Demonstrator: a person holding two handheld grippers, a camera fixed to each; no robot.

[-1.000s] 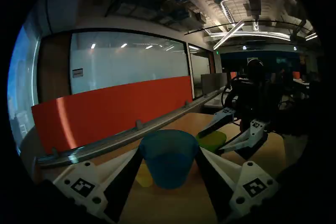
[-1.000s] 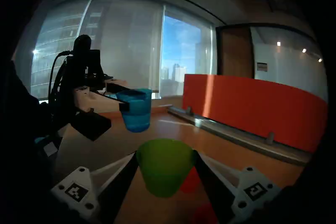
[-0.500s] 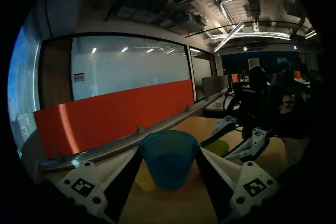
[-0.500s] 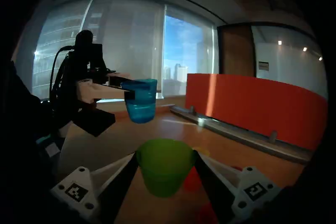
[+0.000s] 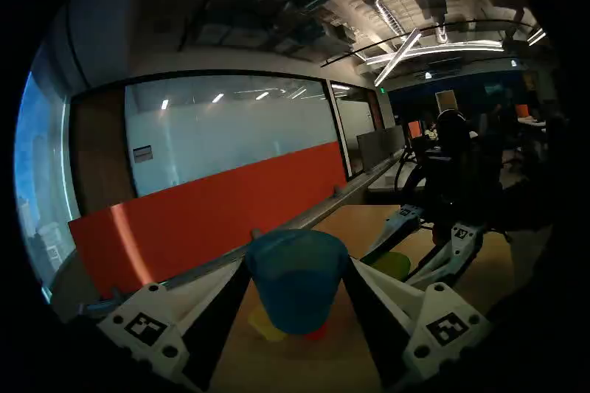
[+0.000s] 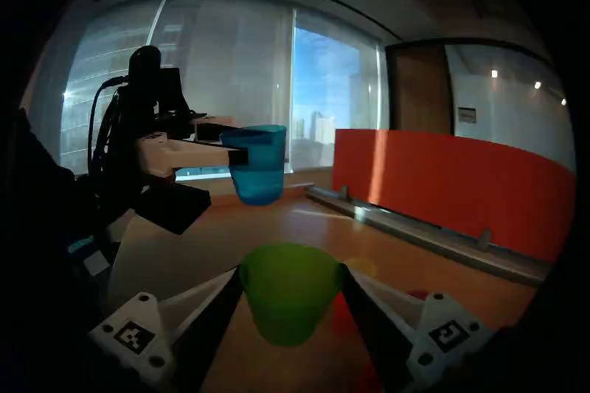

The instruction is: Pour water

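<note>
The left gripper (image 5: 296, 269), jaws clamped on the blue cup (image 5: 296, 297), has lifted it higher above the surface (image 6: 221, 242) than before; the right gripper (image 6: 290, 275) has its jaws clamped on the green cup (image 6: 289, 308), lower down.

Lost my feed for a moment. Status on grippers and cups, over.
Left gripper shut on blue cup, upright, above the desk. Right gripper shut on green cup, lower, upright. Nothing between the two cups.

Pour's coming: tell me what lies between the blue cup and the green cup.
Nothing stands there: in the right gripper view, bare tabletop shows between the blue cup and the green cup.
</note>
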